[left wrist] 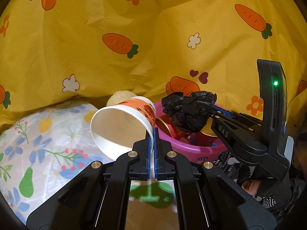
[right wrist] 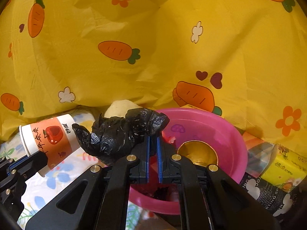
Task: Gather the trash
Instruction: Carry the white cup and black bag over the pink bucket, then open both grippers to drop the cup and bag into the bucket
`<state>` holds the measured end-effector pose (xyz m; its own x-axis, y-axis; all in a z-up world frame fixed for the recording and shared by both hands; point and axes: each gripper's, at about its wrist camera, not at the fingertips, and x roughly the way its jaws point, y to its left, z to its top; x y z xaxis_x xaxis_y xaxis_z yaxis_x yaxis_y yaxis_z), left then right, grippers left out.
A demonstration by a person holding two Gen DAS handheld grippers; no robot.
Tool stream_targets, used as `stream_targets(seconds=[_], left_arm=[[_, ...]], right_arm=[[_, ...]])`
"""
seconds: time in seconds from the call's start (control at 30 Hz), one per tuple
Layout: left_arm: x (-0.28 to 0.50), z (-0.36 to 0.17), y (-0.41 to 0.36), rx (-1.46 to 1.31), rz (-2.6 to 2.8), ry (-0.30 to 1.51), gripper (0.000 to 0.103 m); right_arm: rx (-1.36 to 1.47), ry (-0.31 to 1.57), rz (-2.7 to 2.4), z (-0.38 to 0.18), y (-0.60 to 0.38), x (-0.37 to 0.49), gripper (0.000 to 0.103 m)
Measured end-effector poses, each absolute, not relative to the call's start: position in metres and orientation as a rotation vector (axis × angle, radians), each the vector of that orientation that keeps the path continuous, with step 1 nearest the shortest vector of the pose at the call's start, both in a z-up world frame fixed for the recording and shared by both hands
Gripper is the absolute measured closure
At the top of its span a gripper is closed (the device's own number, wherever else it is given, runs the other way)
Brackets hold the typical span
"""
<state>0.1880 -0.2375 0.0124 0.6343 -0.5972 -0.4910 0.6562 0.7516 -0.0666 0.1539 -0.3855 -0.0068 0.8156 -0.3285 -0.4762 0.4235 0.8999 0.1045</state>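
Left wrist view: the left gripper [left wrist: 153, 134] has its jaws closed on the rim of a paper cup [left wrist: 122, 126], pinching the cup wall between the blue pads. The cup is white with an orange printed band, and it lies tilted on its side, mouth toward the camera and base pointing away, so its long axis runs roughly along the fingers. It hangs to the left of a pink basin [left wrist: 191, 149], its base level with the basin's left rim. The right gripper [left wrist: 213, 113] reaches in from the right, clamped on a crumpled black plastic bag [left wrist: 189, 111] that hangs directly above the basin. A yellow carrot-print cloth [left wrist: 153, 38] fills the background, and a floral cloth [left wrist: 44, 143] covers the surface at lower left.

Right wrist view: the right gripper [right wrist: 153, 140] is closed, gripping the black plastic bag [right wrist: 120, 136], whose bulk bulges up and to the left of the fingertips. The pink basin [right wrist: 226, 134] lies just below and to the right of the jaws, holding a gold round lid [right wrist: 197, 153] and red scraps. The bag sits over the basin's left rim, so this hand appears nearer to dropping its load. The paper cup [right wrist: 49, 140] is at far left, outside the rim, held by the left gripper [right wrist: 41, 158]. Printed packets lie past the basin's right edge.
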Motion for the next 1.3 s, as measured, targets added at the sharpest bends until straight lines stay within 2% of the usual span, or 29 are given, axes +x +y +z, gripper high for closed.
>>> stream_targets(seconds=[0.67,1.07,1.13,1.2,1.3], left_arm=[[0.188,0.012,-0.301,0.097,-0.923,0.514,0.101],[0.209,-0.017,-0.332,0.088,-0.977,0.627,0.100],[0.213,-0.021,-0.331,0.097,-0.966,0.647,0.085],[0.215,-0.021,-0.324,0.078,-0.960,0.645,0.049],[0.216,-0.013,-0.309,0.035,-0.937,0.601,0.032]], right_arm=[[0.253,0.400,-0.514,0.005,-0.443,0.125,0.095],[0.260,0.378,-0.511,0.009,-0.449,0.131,0.095],[0.265,0.378,-0.508,0.008,-0.450,0.132,0.095],[0.272,0.378,-0.500,0.007,-0.451,0.132,0.095],[0.278,0.376,-0.490,0.005,-0.452,0.134,0.095]])
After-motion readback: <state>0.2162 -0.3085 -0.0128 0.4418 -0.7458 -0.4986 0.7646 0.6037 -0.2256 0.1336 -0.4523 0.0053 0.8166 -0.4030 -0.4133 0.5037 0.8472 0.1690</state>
